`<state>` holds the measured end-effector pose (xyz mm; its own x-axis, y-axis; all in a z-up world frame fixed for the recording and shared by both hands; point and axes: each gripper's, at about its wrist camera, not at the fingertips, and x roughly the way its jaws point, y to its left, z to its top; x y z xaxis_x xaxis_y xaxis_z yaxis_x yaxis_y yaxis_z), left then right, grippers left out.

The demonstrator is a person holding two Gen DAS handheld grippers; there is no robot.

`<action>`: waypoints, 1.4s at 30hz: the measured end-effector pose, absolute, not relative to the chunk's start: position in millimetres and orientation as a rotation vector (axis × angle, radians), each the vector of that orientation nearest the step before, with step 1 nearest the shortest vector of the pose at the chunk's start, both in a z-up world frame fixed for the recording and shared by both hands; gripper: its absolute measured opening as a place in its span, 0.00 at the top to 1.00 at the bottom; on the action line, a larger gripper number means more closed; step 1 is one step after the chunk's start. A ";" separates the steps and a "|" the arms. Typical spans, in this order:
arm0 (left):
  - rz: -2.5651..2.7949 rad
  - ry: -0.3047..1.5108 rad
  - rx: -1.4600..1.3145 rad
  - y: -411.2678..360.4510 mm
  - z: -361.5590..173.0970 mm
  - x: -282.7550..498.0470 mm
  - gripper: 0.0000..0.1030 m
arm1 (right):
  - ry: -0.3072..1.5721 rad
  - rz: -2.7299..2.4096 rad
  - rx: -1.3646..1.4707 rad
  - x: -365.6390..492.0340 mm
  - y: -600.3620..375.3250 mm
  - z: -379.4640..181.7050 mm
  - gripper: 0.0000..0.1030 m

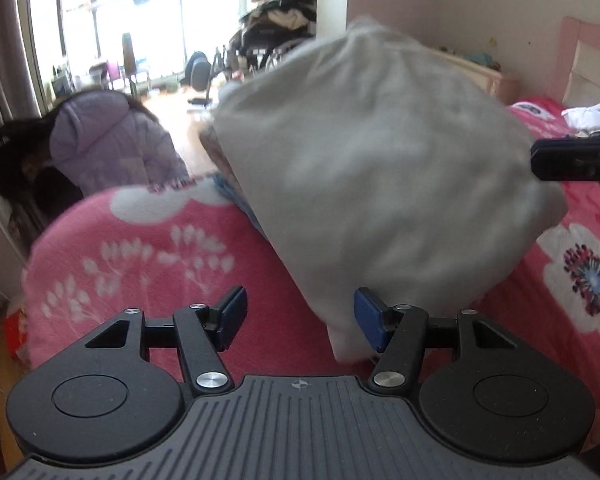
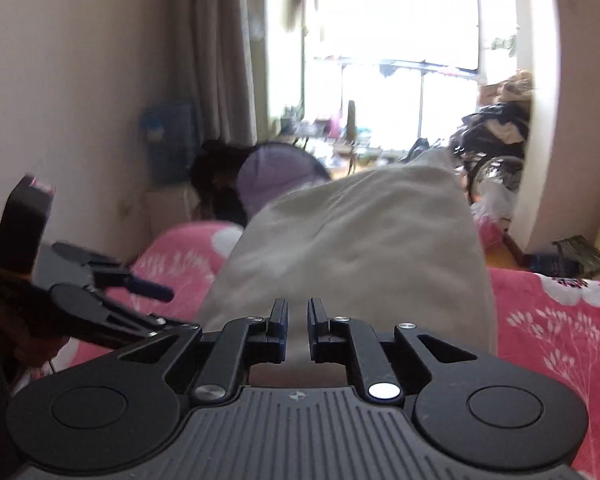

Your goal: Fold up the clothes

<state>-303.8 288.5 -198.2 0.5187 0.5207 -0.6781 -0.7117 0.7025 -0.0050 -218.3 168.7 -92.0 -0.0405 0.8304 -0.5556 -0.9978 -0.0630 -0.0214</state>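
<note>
left wrist view: left gripper [image 1: 300, 316] jaws apart, gripping nothing, its right pad at the cloth's edge
right gripper [image 2: 298, 320]: pinching the grey cloth [image 2: 352, 248]
cloth: lifted, hanging above the pink blanket [image 1: 140, 248]
far: bright window [image 2: 396, 40]

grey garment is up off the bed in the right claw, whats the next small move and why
Probably bring the open left claw onto the near hanging edge of the grey garment. The right claw pinches the cloth alone, so it hangs bunched above the pink blanket; a second grip would let it spread.
</note>
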 end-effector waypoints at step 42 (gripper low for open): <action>0.676 0.410 -0.010 337.8 -143.3 -106.7 0.43 | 0.548 1.291 -0.341 -225.3 159.7 -100.9 0.46</action>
